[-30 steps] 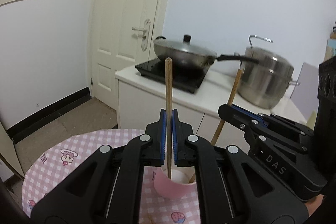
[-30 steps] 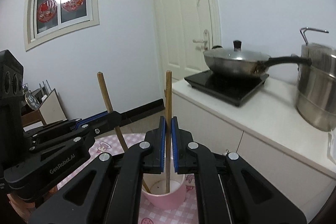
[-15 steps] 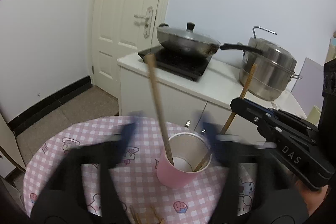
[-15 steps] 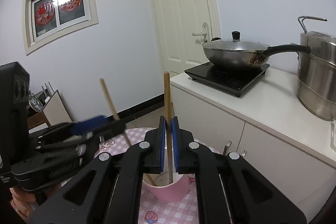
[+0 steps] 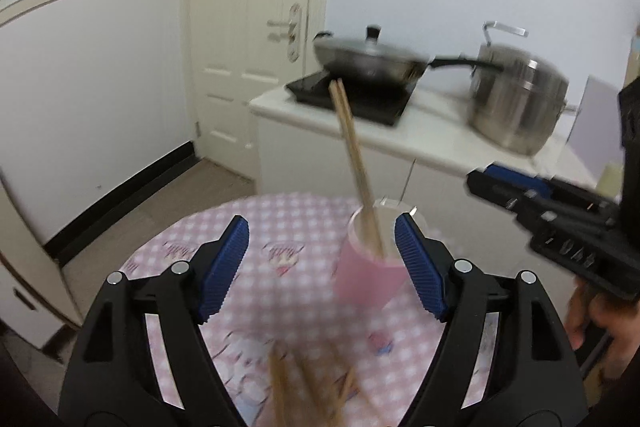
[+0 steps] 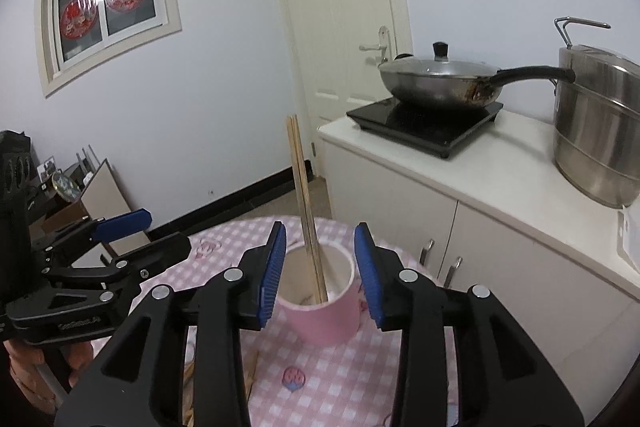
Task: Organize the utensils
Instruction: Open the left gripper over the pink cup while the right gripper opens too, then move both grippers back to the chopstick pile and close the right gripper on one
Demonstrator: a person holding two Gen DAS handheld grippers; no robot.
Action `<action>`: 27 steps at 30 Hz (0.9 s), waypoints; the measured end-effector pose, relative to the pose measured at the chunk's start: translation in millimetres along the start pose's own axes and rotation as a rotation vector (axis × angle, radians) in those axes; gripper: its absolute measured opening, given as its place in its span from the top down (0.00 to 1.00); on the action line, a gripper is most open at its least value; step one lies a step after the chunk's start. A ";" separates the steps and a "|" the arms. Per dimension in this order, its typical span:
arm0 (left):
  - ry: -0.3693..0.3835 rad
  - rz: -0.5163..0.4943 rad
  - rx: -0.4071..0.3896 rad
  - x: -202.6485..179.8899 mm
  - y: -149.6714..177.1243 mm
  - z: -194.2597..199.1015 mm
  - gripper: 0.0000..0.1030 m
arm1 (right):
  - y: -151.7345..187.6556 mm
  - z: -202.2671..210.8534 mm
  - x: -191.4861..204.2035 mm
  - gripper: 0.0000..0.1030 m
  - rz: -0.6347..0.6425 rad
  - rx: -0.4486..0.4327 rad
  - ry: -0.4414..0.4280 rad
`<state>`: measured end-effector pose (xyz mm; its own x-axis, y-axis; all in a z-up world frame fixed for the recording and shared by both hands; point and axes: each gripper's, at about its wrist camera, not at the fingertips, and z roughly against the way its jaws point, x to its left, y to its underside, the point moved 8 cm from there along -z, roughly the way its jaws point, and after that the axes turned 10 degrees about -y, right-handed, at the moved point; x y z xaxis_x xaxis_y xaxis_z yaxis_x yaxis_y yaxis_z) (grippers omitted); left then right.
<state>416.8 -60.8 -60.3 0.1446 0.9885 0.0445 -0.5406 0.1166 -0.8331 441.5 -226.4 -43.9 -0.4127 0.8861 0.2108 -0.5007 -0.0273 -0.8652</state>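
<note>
A pink cup (image 6: 324, 301) stands on the pink checked round table (image 6: 344, 383). Two wooden chopsticks (image 6: 305, 207) stand in it, leaning left together. My right gripper (image 6: 320, 267) is open, its blue pads on either side of the cup's rim, touching nothing. My left gripper (image 5: 322, 263) is open and empty, back from the cup (image 5: 368, 267), which sits toward its right finger; the two chopsticks (image 5: 354, 163) rise from it. More loose chopsticks (image 5: 308, 383) lie on the table below the left gripper. The left gripper also shows at the left of the right wrist view (image 6: 116, 231).
A white counter (image 6: 492, 179) behind the table carries a black induction hob (image 6: 424, 123) with a lidded wok (image 6: 440, 79) and a tall steel pot (image 6: 600, 119). A white door (image 6: 340, 27) stands behind. Loose chopsticks (image 6: 248, 371) lie by the right gripper's left finger.
Both grippers have opened and let go of their chopsticks, which now stand together in the cup. The left gripper has pulled back and left; its view is blurred by motion.
</note>
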 end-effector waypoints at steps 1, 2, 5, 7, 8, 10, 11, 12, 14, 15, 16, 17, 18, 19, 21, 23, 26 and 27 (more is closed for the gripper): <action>-0.001 -0.009 0.019 3.3 7.1 0.3 0.27 | 4.0 -0.5 2.1 0.67 0.002 0.013 -0.002; -0.002 -0.013 0.033 5.5 12.5 0.7 0.27 | 10.1 -1.7 5.4 0.67 0.003 0.032 -0.008; -0.008 -0.024 0.099 15.1 34.8 -0.1 0.27 | 26.9 -6.1 14.3 0.67 0.004 0.083 -0.021; -0.007 -0.035 0.158 20.4 53.3 -2.7 0.27 | 41.0 -12.5 20.9 0.67 -0.001 0.135 -0.042; -0.010 -0.038 0.175 21.9 59.3 -3.8 0.27 | 48.9 -16.1 24.5 0.67 -0.007 0.164 -0.056; -0.012 -0.038 0.217 27.4 74.6 -7.3 0.27 | 64.5 -23.8 32.3 0.67 -0.024 0.224 -0.090; -0.009 -0.031 0.240 30.1 82.5 -9.3 0.27 | 74.4 -29.5 36.3 0.67 -0.037 0.261 -0.106; -0.007 -0.024 0.257 32.4 88.8 -10.9 0.27 | 83.1 -34.7 39.8 0.67 -0.050 0.295 -0.117; -0.002 -0.003 0.291 37.6 100.7 -14.4 0.27 | 100.0 -44.7 45.3 0.67 -0.083 0.353 -0.146; 0.006 0.007 0.308 38.7 106.2 -15.8 0.27 | 107.7 -49.5 47.5 0.67 -0.099 0.380 -0.154; 0.013 0.014 0.327 40.2 112.8 -17.1 0.28 | 114.6 -53.3 51.0 0.68 -0.114 0.398 -0.164; 0.012 0.014 0.335 41.4 117.4 -17.1 0.27 | 119.7 -56.2 54.3 0.68 -0.125 0.412 -0.173; 0.009 0.013 0.341 43.0 122.5 -17.2 0.28 | 126.5 -60.3 57.2 0.68 -0.137 0.434 -0.181; 0.011 0.015 0.347 44.0 126.5 -17.6 0.28 | 131.6 -63.6 59.9 0.68 -0.143 0.452 -0.186; 0.014 0.024 0.361 45.7 131.9 -19.8 0.28 | 140.5 -70.4 65.4 0.68 -0.152 0.487 -0.187; 0.016 0.032 0.369 48.2 137.1 -21.3 0.28 | 146.4 -75.5 69.3 0.68 -0.157 0.510 -0.190; 0.013 0.041 0.376 51.4 141.3 -22.1 0.28 | 150.6 -82.4 72.8 0.70 -0.172 0.535 -0.205; 0.010 0.041 0.377 52.4 142.6 -22.4 0.28 | 151.7 -83.2 74.5 0.72 -0.170 0.544 -0.203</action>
<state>365.8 5.4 -189.1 0.1232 0.9923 0.0081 -0.8130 0.1056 -0.5727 398.1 -126.0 -197.3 -0.4034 0.7940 0.4548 -0.8673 -0.1733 -0.4667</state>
